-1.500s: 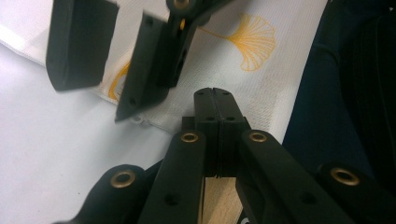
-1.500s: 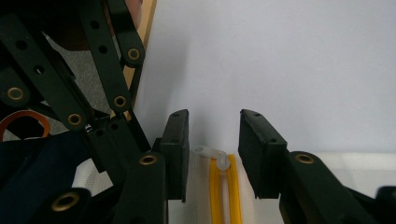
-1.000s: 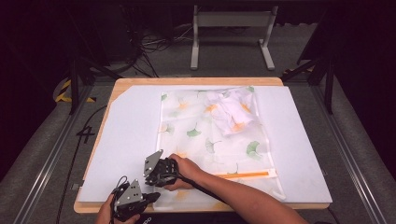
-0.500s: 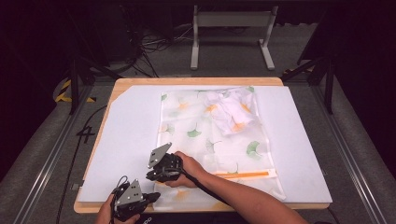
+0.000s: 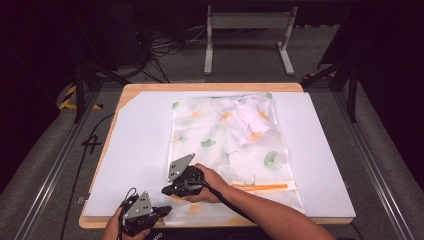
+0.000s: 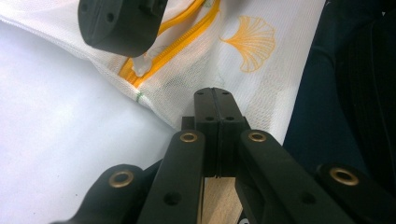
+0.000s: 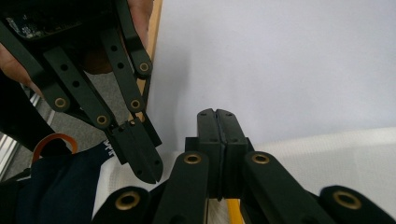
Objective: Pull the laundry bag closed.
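Going on right now: looks like the zip-up step. A white sheet [image 5: 140, 150] covers the table, a mesh bag [image 5: 225, 145] lies flat on it with a white garment [image 5: 247, 117] bunched up at the bag's 1 o'clock corner, and both grippers sit down at its 7 o'clock corner.
Next move, best guess: drag the slider along the zipper [image 5: 265, 187] toward 3 o'clock while the bag corner stays pinned. It needs a steady, level pull so the mesh doesn't bunch or get caught in the teeth.
Bag vs grippers: the bag's open mouth runs along its 6 o'clock edge. The orange zipper trails off to 3 o'clock from the right gripper, and from the left gripper view its two sides seem to part beyond the slider.
Right gripper [image 5: 167, 190]: clenched, and its jaws have just been closing. It sits at the zipper's 9 o'clock end, with orange tape showing under the jaws in its own view.
Left gripper [image 5: 162, 211]: clenched too, at 7 o'clock from the right one, tips over the mesh corner at the table edge. Can't tell if any mesh is really pinched.
Pull tab [image 6: 141, 66]: a tiny clear tab poking out right under the right gripper's tip. It looks nipped, but that can't be confirmed.
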Demonstrator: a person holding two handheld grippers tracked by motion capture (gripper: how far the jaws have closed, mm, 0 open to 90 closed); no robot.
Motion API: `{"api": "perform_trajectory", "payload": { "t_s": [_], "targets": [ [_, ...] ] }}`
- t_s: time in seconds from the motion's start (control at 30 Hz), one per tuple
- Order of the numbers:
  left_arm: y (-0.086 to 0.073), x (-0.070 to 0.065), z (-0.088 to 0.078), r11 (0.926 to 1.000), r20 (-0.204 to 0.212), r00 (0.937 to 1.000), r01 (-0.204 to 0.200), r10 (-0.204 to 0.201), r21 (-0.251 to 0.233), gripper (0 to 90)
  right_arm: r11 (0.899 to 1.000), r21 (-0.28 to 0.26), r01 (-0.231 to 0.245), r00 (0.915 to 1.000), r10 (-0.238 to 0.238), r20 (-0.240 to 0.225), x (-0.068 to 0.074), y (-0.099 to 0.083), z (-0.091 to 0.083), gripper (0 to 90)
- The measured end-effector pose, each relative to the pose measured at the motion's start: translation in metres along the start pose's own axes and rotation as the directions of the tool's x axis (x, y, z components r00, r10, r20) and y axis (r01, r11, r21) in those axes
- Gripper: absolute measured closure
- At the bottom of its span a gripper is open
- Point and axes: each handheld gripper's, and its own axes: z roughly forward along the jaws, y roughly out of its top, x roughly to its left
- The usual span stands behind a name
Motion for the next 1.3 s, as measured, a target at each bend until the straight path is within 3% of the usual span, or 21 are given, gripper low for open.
{"api": "perform_trajectory", "payload": {
  "t_s": [0.23,0.6,0.73,0.77,0.87,1.03,1.17,1.3],
  "targets": [
    [0.0,0.0,0.0,1.0,0.004,1.0,0.004,-0.004,-0.002,90.0,1.0,0.026,0.018,0.9998,-0.018,0.007,0.003,0.001,0.01,86.6],
    [0.0,0.001,0.0,1.0,0.007,1.0,0.007,-0.007,-0.003,90.0,0.997,0.048,0.06,0.9982,-0.06,0.001,0.006,0.009,0.019,89.2],
    [0.0,0.001,0.0,1.0,0.004,1.0,0.004,-0.004,0.0,90.0,0.995,0.071,0.067,0.9971,-0.069,0.033,0.005,0.012,0.022,89.7],
    [0.0,0.001,0.0,1.0,0.004,1.0,0.003,-0.003,0.0,90.0,0.995,0.078,0.06,0.9953,-0.065,0.071,0.004,0.012,0.022,89.0],
    [0.0,0.001,0.0,1.0,0.004,1.0,0.002,-0.002,-0.001,90.0,0.997,0.072,-0.007,0.9961,0.001,0.088,-0.006,0.011,0.022,87.1],
    [0.0,0.001,0.0,1.0,0.006,1.0,0.004,-0.004,-0.004,90.0,0.995,0.074,-0.063,0.998,0.063,0.006,-0.017,0.008,0.029,86.9],
    [0.0,0.002,0.0,1.0,0.008,1.0,0.002,-0.002,-0.003,90.0,0.996,0.068,-0.053,0.9959,0.058,-0.069,-0.014,0.008,0.03,90.0],
    [0.0,0.001,0.0,1.0,0.006,1.0,-0.002,0.002,-0.001,90.0,0.997,0.071,-0.039,0.9971,0.044,-0.063,-0.01,0.007,0.027,90.0]
  ]
}}
